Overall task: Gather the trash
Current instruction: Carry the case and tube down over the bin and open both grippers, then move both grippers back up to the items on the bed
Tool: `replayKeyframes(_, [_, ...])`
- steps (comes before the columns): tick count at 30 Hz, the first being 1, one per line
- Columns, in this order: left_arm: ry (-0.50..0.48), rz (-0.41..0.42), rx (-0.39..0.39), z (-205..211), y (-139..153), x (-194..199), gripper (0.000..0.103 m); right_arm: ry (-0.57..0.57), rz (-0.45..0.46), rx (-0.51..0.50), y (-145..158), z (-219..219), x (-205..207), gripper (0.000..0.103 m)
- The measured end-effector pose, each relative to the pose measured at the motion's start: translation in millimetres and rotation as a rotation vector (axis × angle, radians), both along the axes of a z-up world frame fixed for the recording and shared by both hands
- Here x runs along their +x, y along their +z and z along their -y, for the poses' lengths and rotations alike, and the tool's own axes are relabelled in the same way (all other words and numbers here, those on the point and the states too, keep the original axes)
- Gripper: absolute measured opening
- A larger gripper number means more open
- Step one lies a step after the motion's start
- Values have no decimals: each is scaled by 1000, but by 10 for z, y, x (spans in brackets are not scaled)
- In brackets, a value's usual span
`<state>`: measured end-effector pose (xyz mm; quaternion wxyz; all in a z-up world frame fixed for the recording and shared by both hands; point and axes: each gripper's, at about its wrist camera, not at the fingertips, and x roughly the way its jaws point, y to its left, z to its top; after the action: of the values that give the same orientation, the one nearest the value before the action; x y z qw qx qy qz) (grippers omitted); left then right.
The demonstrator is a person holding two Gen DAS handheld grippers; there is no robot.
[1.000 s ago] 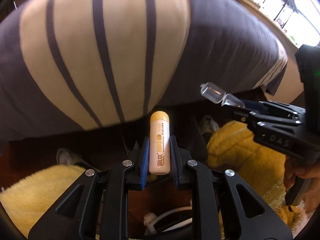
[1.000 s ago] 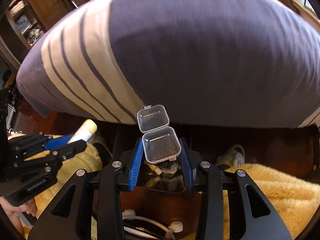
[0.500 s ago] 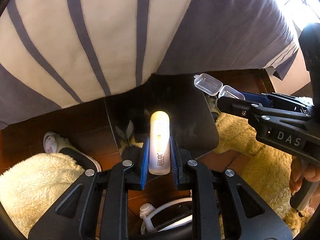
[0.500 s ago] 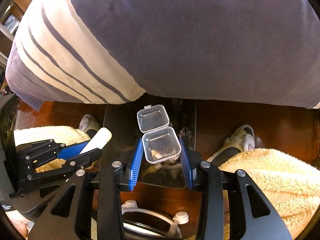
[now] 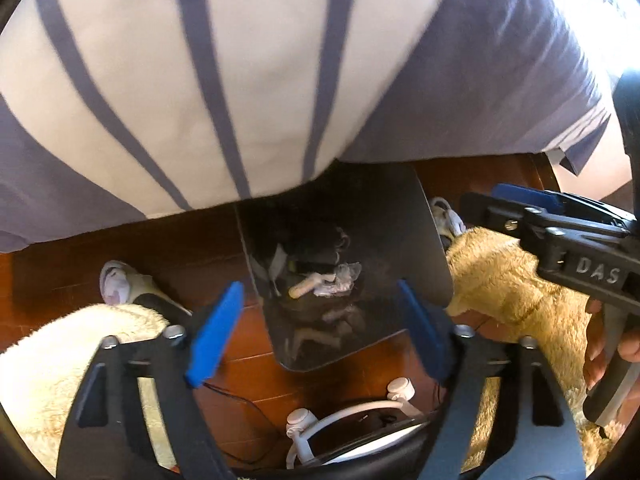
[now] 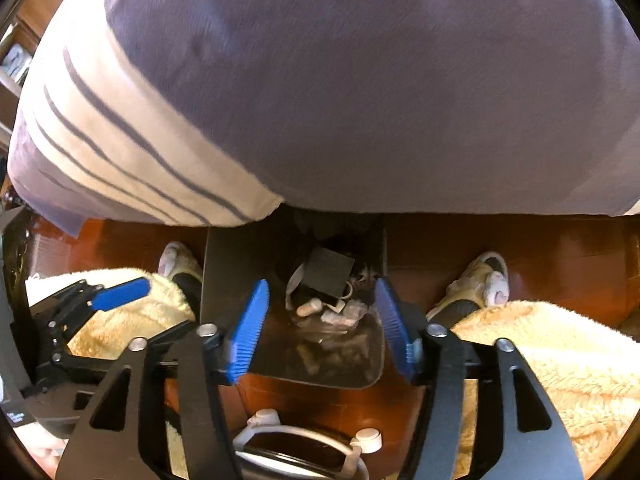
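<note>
I have both grippers over the bin (image 5: 424,248): left gripper (image 5: 320,332) and right gripper (image 6: 320,328) opening, nothing between jaws. Tube (image 5: 306,286) seems inside; confirm before withdrawing.

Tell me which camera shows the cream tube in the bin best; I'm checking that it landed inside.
The left wrist view: the cream tube lies unobstructed inside the dark bin, beside crumpled wrappers. The right wrist view shows it smaller, below a black square.
</note>
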<state>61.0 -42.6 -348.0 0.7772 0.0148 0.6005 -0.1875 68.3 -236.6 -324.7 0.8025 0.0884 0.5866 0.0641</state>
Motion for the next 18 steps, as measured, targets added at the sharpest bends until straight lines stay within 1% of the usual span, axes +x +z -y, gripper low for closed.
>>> replayKeyframes(3, [8, 33, 18, -43, 131, 16, 84, -36, 38, -12, 132, 78, -5, 86])
replayKeyframes(5, [12, 67, 21, -84, 273, 26, 88, -57, 77, -11, 280, 144, -13, 89])
replayKeyframes(7, [20, 96, 15, -119, 393, 31, 89, -67, 115, -13, 436, 200, -17, 89])
replayKeyframes(13, [30, 221, -21, -178, 1008, 46, 92, -85, 252, -28, 997, 314, -7, 90])
replayKeyframes(14, [31, 252, -26, -189, 1151, 58, 93, -84, 277, -27, 1095, 320, 2, 90])
replayKeyframes(15, [35, 271, -25, -186, 1229, 73, 94, -81, 306, -30, 1214, 324, 23, 94])
replayKeyframes(16, [40, 293, -25, -194, 1320, 90, 95, -82, 331, -36, 1310, 324, 36, 96])
replayKeyframes(18, [53, 341, -27, -222, 1527, 147, 95, -79, 373, -46, 1445, 336, 76, 96])
